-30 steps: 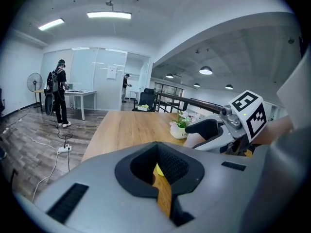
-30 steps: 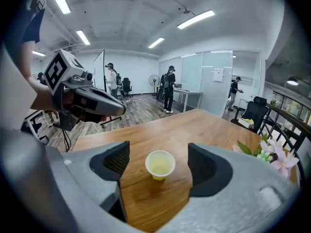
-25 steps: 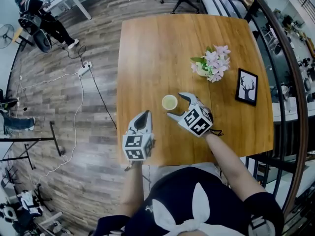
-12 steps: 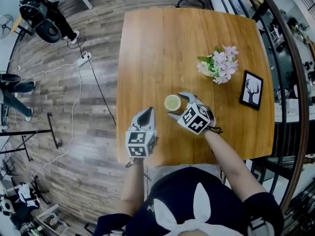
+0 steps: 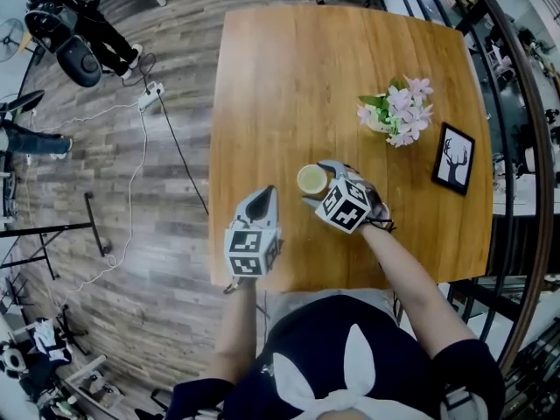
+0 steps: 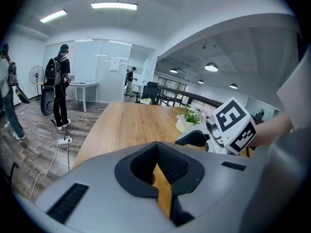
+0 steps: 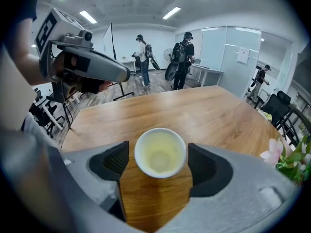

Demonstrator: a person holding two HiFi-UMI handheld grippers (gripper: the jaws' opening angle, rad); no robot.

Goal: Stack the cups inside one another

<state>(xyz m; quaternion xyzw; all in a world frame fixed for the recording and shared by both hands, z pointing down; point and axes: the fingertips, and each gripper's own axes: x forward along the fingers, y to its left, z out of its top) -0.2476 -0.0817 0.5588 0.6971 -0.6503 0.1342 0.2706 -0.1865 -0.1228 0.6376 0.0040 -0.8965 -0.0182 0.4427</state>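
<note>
A single small white cup with a pale yellow-green inside stands upright on the wooden table. My right gripper is open, one jaw on each side of the cup, with small gaps between the pads and the rim. In the right gripper view, the gripper shows its dark pads flanking the cup. My left gripper hovers over the table's near left part, shut with nothing in it. Only a thin slit of table shows between the jaws of the left gripper. No other cup is in view.
A white pot of pink flowers and a framed deer picture stand on the table's right side. The near table edge lies just under both grippers. People stand on the wood floor far left, near a cable and power strip.
The right gripper has edged forward, so the cup now sits further in between its jaws. The left gripper has hardly moved.
</note>
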